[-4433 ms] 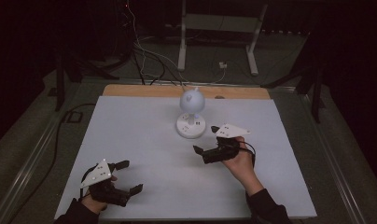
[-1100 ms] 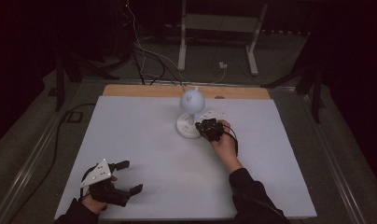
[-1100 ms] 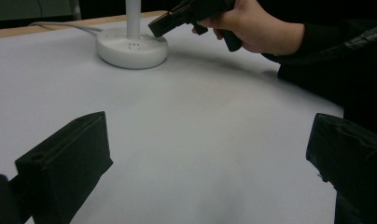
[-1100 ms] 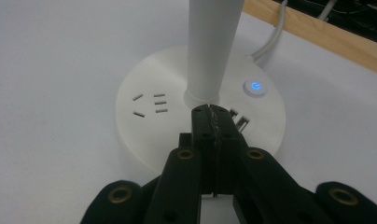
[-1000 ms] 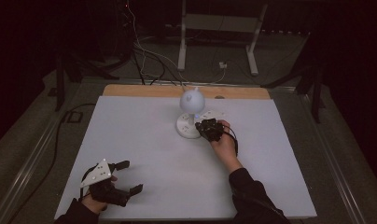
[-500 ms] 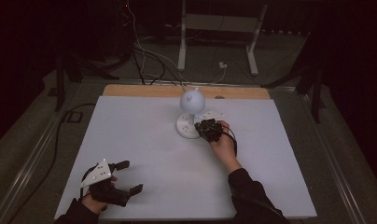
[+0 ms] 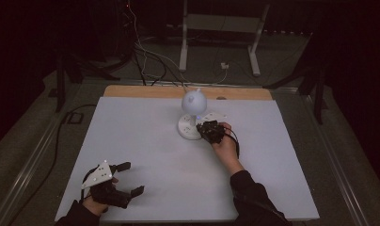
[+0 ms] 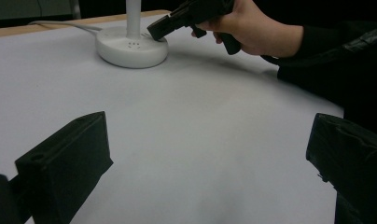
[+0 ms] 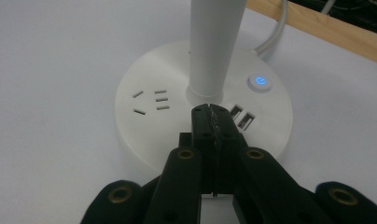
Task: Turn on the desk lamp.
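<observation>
Nearest, the left gripper (image 7: 124, 181) rests wide open on the white table (image 7: 146, 155). Farther right, the right gripper (image 9: 210, 111), jaws pressed together, tips the white lamp base (image 9: 149, 116) with 2 USB ports and blue-lit button (image 9: 260, 82). Beyond: cables, dark floor.

A lit blue power symbol marks the button (image 9: 260, 82) on the lamp base (image 9: 144, 126).

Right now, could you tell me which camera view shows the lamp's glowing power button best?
The right gripper view: the power button glows blue on the lamp base, close up. The high view gives a faint dot; the left gripper view shows the base without it.
</observation>
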